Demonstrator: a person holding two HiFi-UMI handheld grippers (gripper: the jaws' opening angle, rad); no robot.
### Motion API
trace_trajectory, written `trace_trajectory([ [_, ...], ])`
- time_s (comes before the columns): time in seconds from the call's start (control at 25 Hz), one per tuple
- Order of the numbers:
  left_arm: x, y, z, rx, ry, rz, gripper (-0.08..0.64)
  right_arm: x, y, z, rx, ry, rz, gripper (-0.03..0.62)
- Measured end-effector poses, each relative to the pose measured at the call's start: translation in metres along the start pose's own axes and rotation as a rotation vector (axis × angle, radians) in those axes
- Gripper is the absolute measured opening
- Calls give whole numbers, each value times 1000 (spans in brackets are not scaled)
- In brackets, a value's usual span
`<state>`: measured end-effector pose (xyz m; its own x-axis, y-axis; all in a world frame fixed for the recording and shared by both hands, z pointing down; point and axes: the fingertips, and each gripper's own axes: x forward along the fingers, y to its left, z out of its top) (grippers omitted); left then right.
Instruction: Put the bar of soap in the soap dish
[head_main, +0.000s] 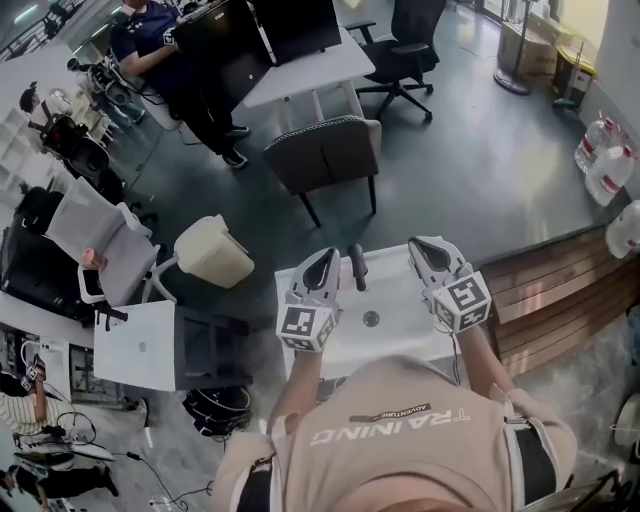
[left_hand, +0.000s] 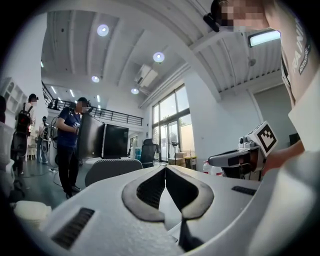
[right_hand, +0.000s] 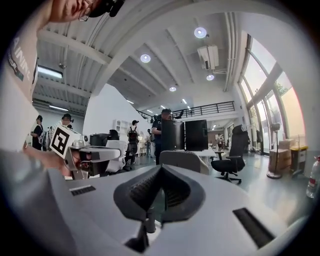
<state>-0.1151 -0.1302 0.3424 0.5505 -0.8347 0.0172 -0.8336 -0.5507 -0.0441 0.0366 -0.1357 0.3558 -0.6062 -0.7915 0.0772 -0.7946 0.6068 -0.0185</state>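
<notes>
Left tongs (left_hand: 165, 168) and right tongs (right_hand: 160, 168), two in all, each have their pads pressed together with nothing between them. They are held side by side above one white sink (head_main: 395, 340) with one tap (head_main: 357, 268) and one drain (head_main: 371, 319). The soap and dish cannot be made out in any view, the person's shirt (head_main: 400, 440) covers the sink's near edge, and only the head view shows the sink, while each tongs view looks level across the room and catches the other tongs at its side.

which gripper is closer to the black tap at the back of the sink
Left. The left gripper sits just left of the tap; the right gripper is farther off to its right.
</notes>
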Motion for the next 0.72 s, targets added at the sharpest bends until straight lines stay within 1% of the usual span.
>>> trace_trajectory([
  [0.12,0,9,2,-15,-11,16,10,1,-5,-2,-9,5,-16,12],
  [0.24,-1,7,-17,-44,21,8,10,-5,-9,-10,-11,-5,-54,12],
  [0.32,0,5,-26,-49,46,-5,11,-6,-10,-14,1,-2,-62,12],
  [0.52,6,7,-22,-58,48,-21,11,-6,-9,-13,0,10,-60,12],
  [0.72,29,-14,-31,-108,37,-31,11,-20,-36,-12,-73,30,-82,12],
])
